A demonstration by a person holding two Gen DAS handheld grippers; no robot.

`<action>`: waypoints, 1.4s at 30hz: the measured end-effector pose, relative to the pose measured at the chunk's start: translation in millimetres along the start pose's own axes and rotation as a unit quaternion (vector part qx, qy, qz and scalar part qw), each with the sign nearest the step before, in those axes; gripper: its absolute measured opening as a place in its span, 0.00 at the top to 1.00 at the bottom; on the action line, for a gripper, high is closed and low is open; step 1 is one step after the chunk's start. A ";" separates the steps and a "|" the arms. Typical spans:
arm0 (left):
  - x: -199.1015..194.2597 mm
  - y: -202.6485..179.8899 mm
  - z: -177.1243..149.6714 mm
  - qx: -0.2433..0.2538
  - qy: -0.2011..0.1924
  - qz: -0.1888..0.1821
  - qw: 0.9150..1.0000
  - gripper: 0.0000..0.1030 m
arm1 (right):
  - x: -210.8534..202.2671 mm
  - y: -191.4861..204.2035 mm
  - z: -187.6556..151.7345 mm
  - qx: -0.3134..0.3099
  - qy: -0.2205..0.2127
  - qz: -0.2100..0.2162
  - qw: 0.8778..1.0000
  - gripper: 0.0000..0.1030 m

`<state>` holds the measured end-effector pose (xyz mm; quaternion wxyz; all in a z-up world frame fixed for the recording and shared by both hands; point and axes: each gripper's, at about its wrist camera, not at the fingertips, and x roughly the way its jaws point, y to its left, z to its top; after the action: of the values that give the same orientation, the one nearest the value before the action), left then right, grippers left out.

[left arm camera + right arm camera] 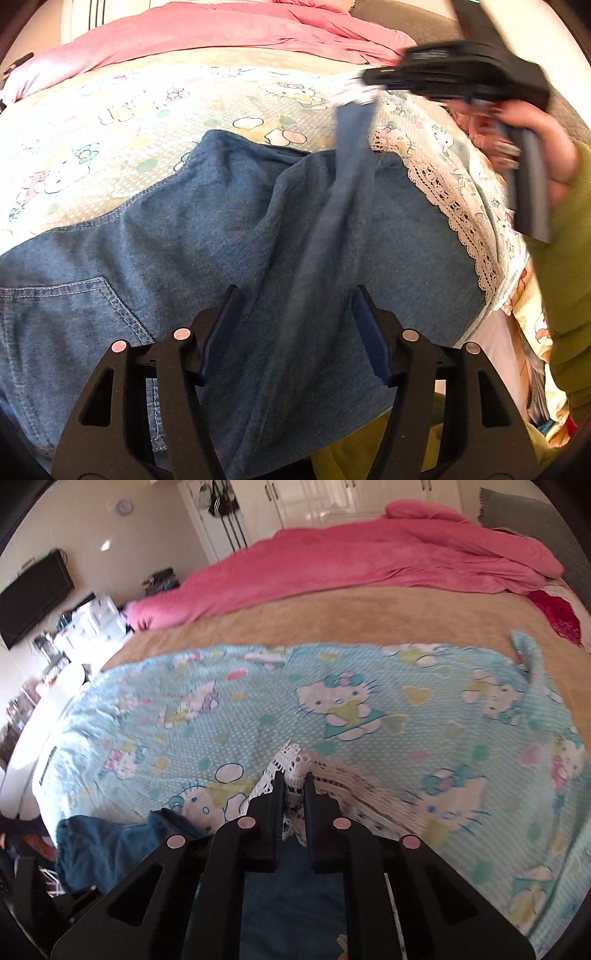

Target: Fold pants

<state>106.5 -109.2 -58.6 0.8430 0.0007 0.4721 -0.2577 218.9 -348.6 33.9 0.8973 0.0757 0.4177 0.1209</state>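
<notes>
Blue denim pants (184, 229) lie spread over a cartoon-cat sheet (110, 129) on the bed, with a back pocket (74, 295) at the left. A taut ridge of denim (332, 206) rises from between the fingers of my left gripper (295, 290), which stand apart with a gap on either side of it. The ridge runs up to my right gripper (369, 79), blurred and held by a hand (535, 147). In the right wrist view my right gripper (295, 775) is shut on the pants' white lace edge (295, 755), with denim (99, 845) below.
A pink duvet (351, 561) is heaped along the far side of the bed, over a tan blanket (332, 620). Lace trim (443, 195) borders the pants on the right. A green sleeve (565, 258) is at the right edge. Cluttered furniture (85, 624) stands beyond the bed's left side.
</notes>
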 end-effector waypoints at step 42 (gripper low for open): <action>-8.3 -43.4 -51.7 0.142 0.040 -0.012 0.989 0.96 | -136.9 -43.6 -206.5 0.049 0.008 -0.145 0.988 0.69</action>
<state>43.0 -130.6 -70.2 0.8114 0.1253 0.4642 -0.3324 -18.1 -421.6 -8.4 0.8974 0.0575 0.4365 -0.0304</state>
